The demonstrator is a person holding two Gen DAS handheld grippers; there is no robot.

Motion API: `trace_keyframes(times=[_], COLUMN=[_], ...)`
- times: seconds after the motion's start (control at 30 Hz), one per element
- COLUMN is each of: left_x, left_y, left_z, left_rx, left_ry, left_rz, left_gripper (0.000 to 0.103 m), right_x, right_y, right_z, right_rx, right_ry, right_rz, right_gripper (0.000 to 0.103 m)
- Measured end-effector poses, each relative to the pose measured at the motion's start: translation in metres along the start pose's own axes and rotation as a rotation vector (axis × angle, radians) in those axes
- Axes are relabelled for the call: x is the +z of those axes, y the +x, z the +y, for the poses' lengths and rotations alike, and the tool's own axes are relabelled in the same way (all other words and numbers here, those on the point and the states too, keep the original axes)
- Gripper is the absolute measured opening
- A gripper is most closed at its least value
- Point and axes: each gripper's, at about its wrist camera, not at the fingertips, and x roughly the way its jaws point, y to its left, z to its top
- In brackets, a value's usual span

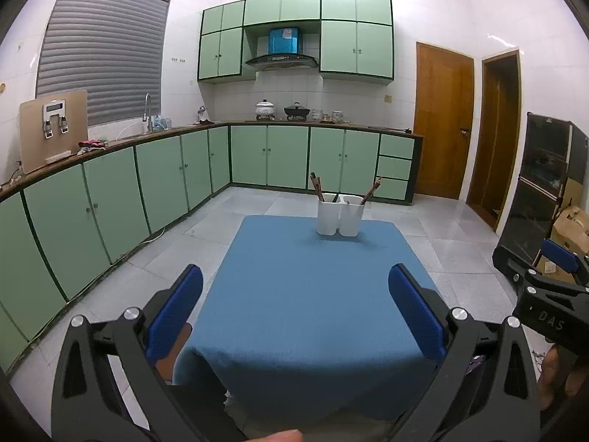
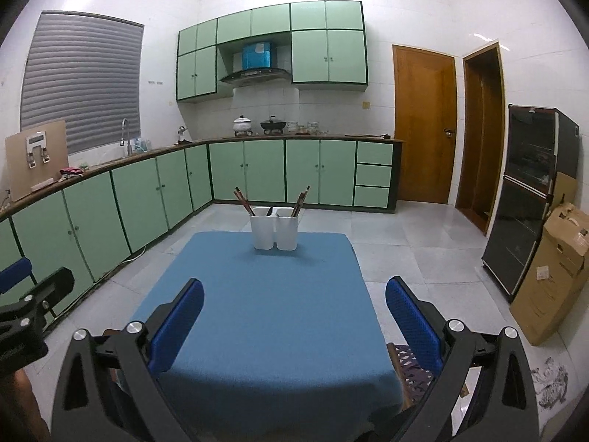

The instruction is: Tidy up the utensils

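Observation:
A white two-compartment utensil holder (image 1: pixel 339 216) stands at the far end of the blue-clothed table (image 1: pixel 313 294); it also shows in the right wrist view (image 2: pixel 274 232). Brown chopsticks lean out of its left compartment (image 1: pixel 317 186) and its right compartment (image 1: pixel 372 190), and a dark utensil tip shows between them. My left gripper (image 1: pixel 294 309) is open and empty over the near end of the table. My right gripper (image 2: pixel 294 316) is open and empty, also at the near end, far from the holder. Each gripper shows at the edge of the other's view.
Green kitchen cabinets (image 1: pixel 147 184) run along the left and back walls. A black glass cabinet (image 2: pixel 526 199) and a cardboard box (image 2: pixel 556 272) stand at the right. Wooden doors (image 2: pixel 423 121) are at the back right. A patterned stool (image 2: pixel 412 368) sits by the table's near right corner.

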Motion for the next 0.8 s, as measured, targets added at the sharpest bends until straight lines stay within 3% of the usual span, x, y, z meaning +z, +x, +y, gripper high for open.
trace_keyframes(times=[0.8], left_x=[-0.0014], left_y=[-0.0032], left_z=[-0.0004], left_rx=[0.027], left_ry=[0.013], left_rz=[-0.008], left_gripper=[0.098], right_x=[0.0013], right_y=[-0.0055], right_z=[0.0016], right_rx=[0.017], right_ry=[-0.028], right_rz=[-0.019], right_gripper=[0.097])
